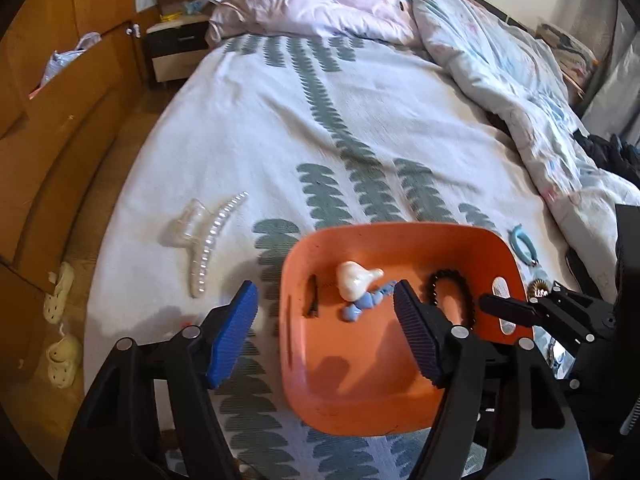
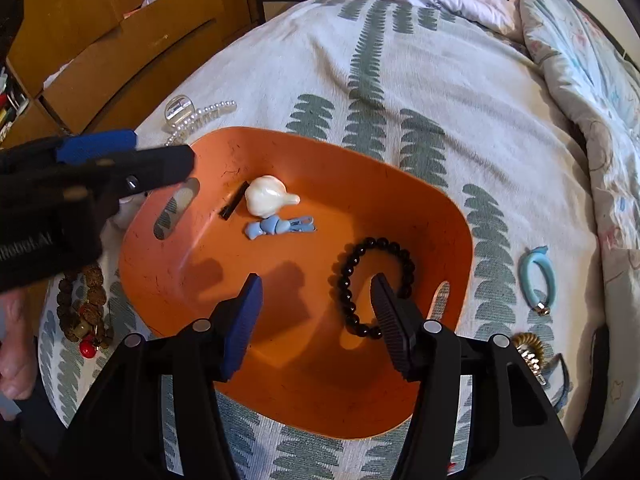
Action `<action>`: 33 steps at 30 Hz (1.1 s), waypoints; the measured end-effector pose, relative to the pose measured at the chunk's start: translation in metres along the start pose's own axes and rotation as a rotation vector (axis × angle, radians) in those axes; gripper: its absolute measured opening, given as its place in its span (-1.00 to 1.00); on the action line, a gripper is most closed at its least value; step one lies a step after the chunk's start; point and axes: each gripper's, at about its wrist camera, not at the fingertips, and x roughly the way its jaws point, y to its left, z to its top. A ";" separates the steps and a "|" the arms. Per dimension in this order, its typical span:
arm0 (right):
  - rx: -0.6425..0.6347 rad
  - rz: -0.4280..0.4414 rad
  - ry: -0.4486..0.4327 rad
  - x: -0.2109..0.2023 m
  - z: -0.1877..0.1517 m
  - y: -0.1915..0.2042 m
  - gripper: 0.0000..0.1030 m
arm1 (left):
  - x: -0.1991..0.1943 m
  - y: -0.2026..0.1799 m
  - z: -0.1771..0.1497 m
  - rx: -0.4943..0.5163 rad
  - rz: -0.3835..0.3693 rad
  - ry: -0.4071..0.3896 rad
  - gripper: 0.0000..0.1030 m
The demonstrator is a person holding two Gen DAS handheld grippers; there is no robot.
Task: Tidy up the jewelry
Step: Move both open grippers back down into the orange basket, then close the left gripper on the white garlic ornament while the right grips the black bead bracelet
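Both grippers, left (image 1: 326, 334) and right (image 2: 316, 320), stood spread and empty above orange tray (image 2: 400, 392) on bed; black bead bracelet (image 2: 352, 264) lay inside tray; pearl hair claw (image 1: 208, 240) outside on bedspread (image 1: 280, 120).

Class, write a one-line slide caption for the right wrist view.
Open right gripper above an orange tray holding a black bead bracelet, white shell-shaped clip and blue clip.

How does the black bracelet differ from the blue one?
The black bracelet lies inside the orange tray; the blue bracelet lies on the bedspread outside it. The black one is a string of round glossy beads; the blue one looks like a smooth band with a metal end. The black one forms a closed loop; the blue one looks open at its ends. Neither is held.
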 end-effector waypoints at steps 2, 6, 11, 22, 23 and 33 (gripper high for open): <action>0.005 0.004 -0.003 0.000 0.000 -0.001 0.13 | 0.000 -0.004 -0.001 0.008 -0.009 0.001 0.36; 0.008 0.022 -0.009 -0.002 -0.002 -0.001 0.14 | 0.000 -0.009 -0.003 0.022 -0.022 0.003 0.36; 0.015 0.029 -0.011 -0.004 -0.005 -0.003 0.16 | 0.005 -0.012 -0.005 0.030 -0.029 0.021 0.26; -0.005 -0.003 0.036 0.017 -0.006 0.003 0.16 | 0.031 -0.028 -0.009 0.060 -0.028 0.085 0.26; -0.004 -0.013 0.038 0.019 -0.006 0.003 0.16 | 0.034 -0.027 -0.009 0.058 -0.023 0.091 0.26; -0.015 -0.045 0.015 0.025 -0.001 0.005 0.20 | 0.055 -0.026 -0.011 0.056 0.006 0.126 0.23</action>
